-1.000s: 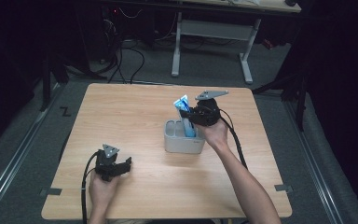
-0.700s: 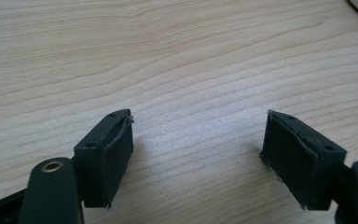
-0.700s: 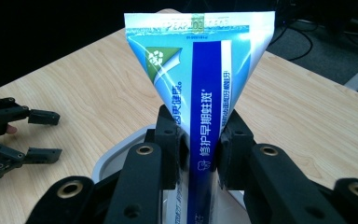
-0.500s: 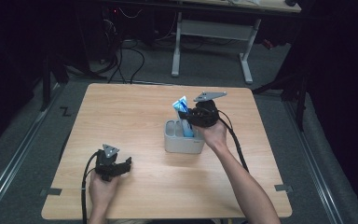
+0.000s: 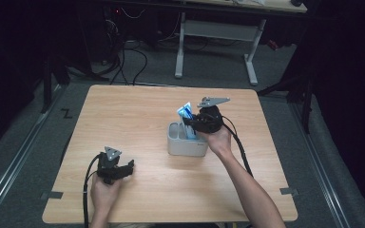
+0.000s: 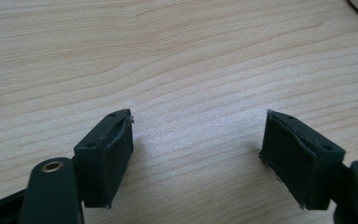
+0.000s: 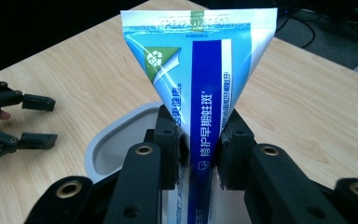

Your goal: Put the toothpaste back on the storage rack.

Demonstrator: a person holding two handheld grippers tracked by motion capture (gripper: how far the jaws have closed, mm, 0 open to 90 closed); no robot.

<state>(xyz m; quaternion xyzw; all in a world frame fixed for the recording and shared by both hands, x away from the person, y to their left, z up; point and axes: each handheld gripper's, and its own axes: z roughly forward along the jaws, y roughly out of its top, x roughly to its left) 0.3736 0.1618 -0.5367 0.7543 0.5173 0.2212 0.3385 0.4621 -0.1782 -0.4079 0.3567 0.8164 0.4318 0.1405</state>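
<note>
While the right claw (image 7: 199, 154) pinches a blue toothpaste tube (image 7: 205, 84) over a grey holder (image 5: 186, 145), left claw (image 6: 198, 154) gapes wide, holding nothing.
Pale wood-grain counter (image 5: 138, 109) (dim room behind), grey floor (image 5: 161, 73), another desk frame (image 5: 216, 35).

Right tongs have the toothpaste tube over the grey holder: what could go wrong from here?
1. The right tongs pinch the soft toothpaste tube on its tapering body, so it might slip or buckle if pushed down.
2. The tube stands crimp-up at the edge of the grey holder; it may catch the rim or tip the light holder.
3. The left tongs rest open on the table, not steadying the holder.
</note>
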